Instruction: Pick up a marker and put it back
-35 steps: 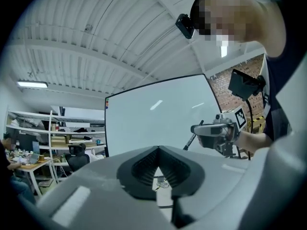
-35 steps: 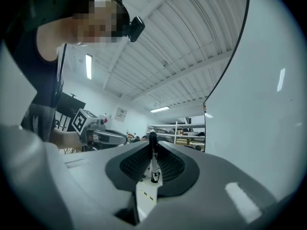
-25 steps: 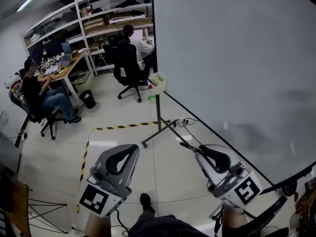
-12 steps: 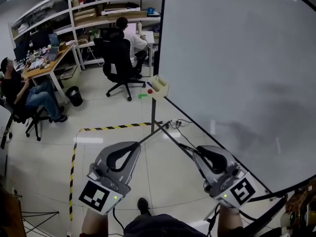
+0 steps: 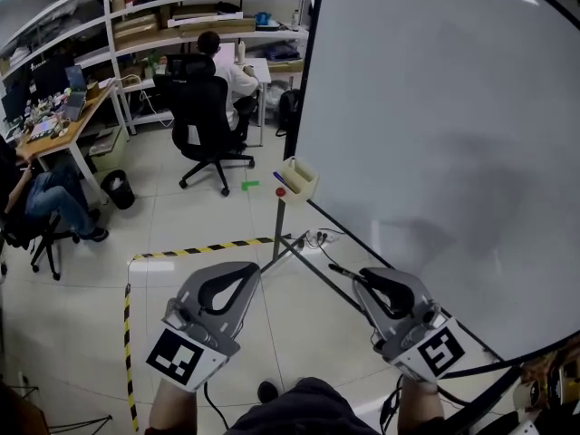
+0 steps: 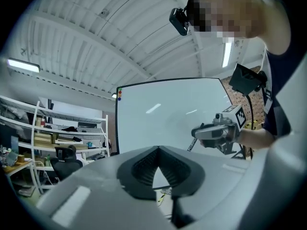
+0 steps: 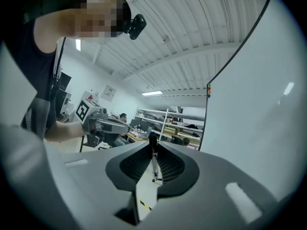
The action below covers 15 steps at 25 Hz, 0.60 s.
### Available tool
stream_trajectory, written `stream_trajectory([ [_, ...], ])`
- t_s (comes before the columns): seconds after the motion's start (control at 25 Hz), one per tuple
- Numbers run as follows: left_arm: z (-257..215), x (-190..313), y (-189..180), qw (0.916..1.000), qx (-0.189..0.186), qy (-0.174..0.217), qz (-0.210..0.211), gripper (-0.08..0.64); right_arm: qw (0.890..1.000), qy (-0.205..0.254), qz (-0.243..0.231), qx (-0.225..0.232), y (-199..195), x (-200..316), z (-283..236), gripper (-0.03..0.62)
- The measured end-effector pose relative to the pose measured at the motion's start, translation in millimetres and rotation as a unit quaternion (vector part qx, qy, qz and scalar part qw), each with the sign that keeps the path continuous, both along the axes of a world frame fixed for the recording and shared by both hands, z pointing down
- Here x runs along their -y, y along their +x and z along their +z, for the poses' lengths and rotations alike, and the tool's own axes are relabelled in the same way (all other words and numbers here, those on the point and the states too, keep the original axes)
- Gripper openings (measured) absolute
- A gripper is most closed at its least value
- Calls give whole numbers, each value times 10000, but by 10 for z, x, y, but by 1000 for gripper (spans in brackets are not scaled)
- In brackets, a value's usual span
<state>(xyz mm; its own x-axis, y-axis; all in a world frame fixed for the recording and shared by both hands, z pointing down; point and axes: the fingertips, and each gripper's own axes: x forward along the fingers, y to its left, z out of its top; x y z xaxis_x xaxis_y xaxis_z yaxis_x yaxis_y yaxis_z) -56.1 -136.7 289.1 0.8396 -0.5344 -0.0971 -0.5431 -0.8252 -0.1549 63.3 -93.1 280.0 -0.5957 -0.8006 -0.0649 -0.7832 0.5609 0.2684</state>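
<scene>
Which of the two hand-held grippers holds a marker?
The right hand-held gripper: a thin black marker sits clamped between its jaws; the left hand-held gripper holds nothing.

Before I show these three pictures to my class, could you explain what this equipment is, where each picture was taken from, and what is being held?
There is no robot here. A person holds a clamp-like tool, called a gripper, in each hand. The head view comes from a camera on the person's head, looking down at the left gripper and the right gripper. The two gripper views come from cameras riding on the grippers, looking along their jaws. The person stands at a whiteboard with a small tray at its corner. The right gripper is closed on a thin dark marker. The left gripper's jaws are together and hold nothing. Below is the floor, with striped tape.
</scene>
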Motion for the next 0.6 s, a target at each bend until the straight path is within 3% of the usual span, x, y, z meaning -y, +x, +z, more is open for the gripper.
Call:
stream_trajectory([
  [0.4, 23, 903, 225, 9994, 342, 70, 59, 6, 9999, -81, 23, 136, 174, 936, 96, 43],
  [0.6, 84, 1408, 391, 9987, 499, -76, -40, 6, 9995, -169, -117, 254, 329, 1456, 189, 43],
])
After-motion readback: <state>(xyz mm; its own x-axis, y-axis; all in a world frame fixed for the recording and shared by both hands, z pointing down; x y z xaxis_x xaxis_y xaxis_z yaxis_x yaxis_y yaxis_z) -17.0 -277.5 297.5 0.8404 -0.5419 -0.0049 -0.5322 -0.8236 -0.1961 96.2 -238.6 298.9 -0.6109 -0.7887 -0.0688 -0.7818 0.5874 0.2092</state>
